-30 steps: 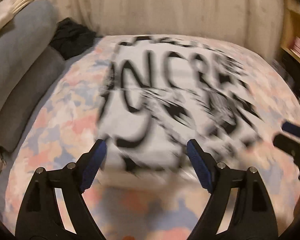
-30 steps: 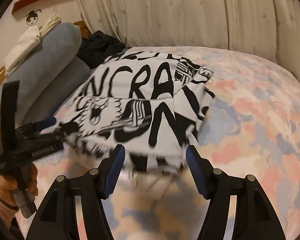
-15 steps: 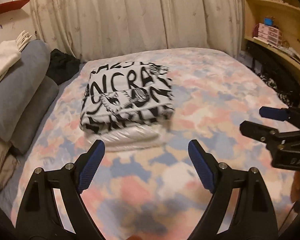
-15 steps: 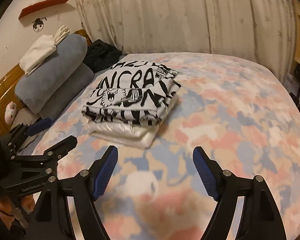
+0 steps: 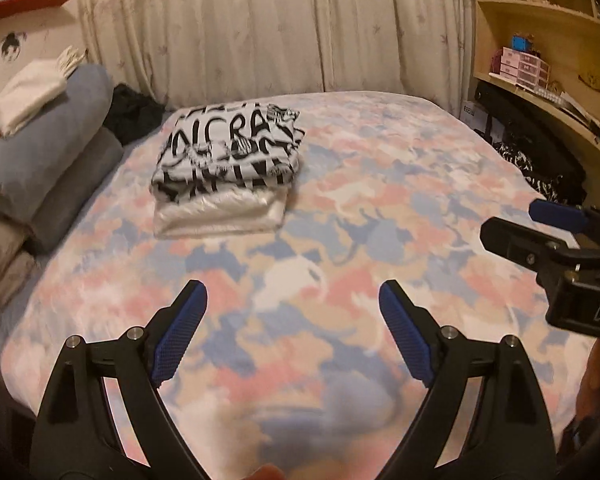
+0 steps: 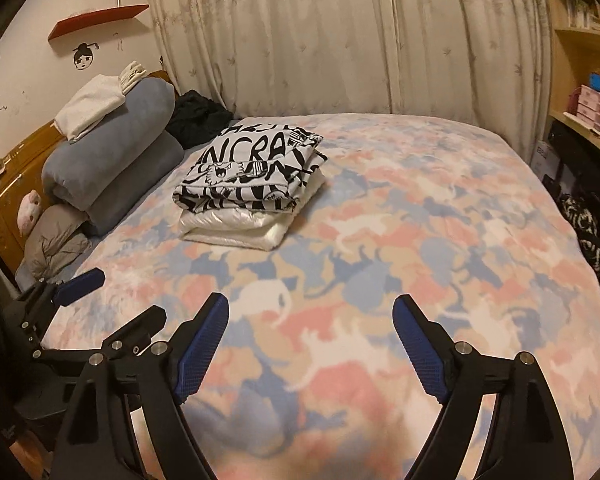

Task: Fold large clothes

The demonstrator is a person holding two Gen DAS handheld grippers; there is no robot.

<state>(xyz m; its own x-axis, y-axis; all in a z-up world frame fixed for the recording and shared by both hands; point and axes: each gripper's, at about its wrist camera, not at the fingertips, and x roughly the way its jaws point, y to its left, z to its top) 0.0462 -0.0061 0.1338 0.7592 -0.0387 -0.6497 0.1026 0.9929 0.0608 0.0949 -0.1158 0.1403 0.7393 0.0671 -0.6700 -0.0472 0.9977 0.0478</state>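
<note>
A folded black-and-white printed garment (image 6: 252,172) is seen lying on top of a folded white, faintly glossy garment (image 6: 236,228), the two stacked squarely as one neat pile toward the far left part of the bed. Bold black lettering and cartoon figures are spread over the white cloth of the upper piece; its edges are layered and slightly rumpled, while the lower piece is shown smooth and puffy, with a satin sheen. The pile is set on a fleecy bedspread (image 6: 420,240) patterned with cat shapes in pink, blue, beige and white.

Nothing is held by the left gripper (image 5: 292,312): its black arms are spread wide, the ribbed blue pads (image 5: 180,336) well apart above the near part of the bedspread. The right gripper (image 6: 310,328) is likewise spread wide and carries nothing, well apart from the pile.

Just beside the pile, rolled grey-blue bedding (image 6: 112,152) is stacked by the headboard, a folded white towel (image 6: 90,106) laid on top. A dark crumpled cloth (image 6: 198,118) is tucked behind it. Pleated pale curtains (image 6: 340,36) are hung behind the bed.
</note>
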